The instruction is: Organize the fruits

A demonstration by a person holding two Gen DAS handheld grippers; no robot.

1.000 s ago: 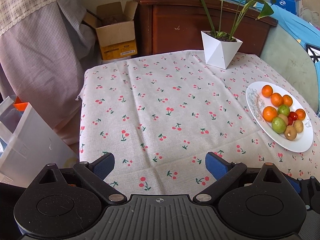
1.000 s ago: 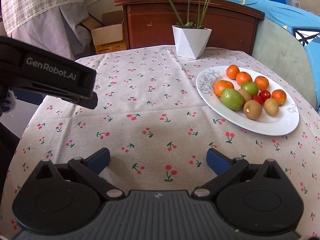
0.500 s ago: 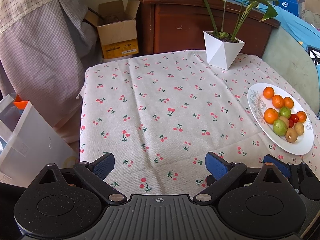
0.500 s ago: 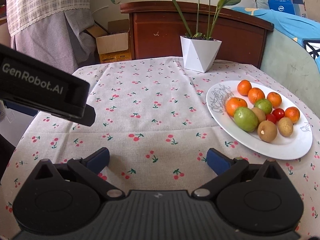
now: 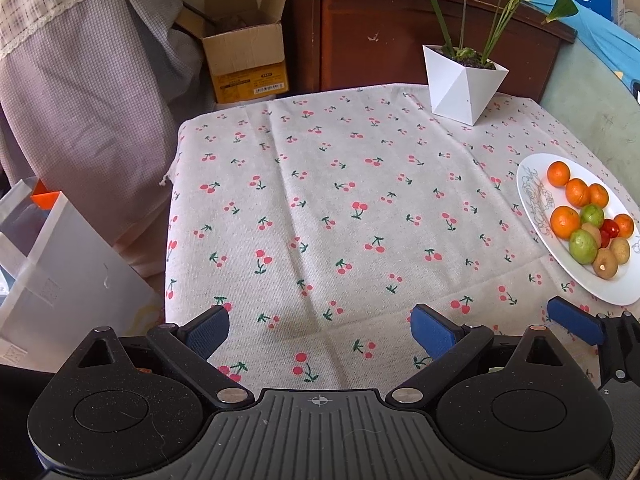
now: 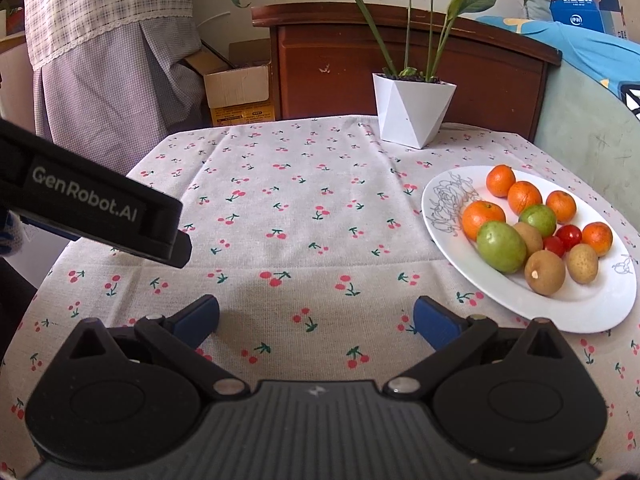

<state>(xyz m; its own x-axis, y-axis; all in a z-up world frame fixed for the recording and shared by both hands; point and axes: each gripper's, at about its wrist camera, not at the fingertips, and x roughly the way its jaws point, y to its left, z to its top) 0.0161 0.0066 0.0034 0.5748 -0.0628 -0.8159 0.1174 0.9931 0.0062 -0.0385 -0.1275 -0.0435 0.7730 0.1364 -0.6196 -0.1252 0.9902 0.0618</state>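
Right wrist view — oval plate of fruit, long axis near-right to far-left.

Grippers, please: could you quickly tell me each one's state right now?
Left gripper: open, holding nothing.
Right gripper: open, holding nothing.

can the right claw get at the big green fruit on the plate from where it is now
Probably yes. The right claw is open and empty over bare tablecloth, and the big green fruit sits near the plate's front edge, nothing between. An orange and a brown fruit crowd its sides.
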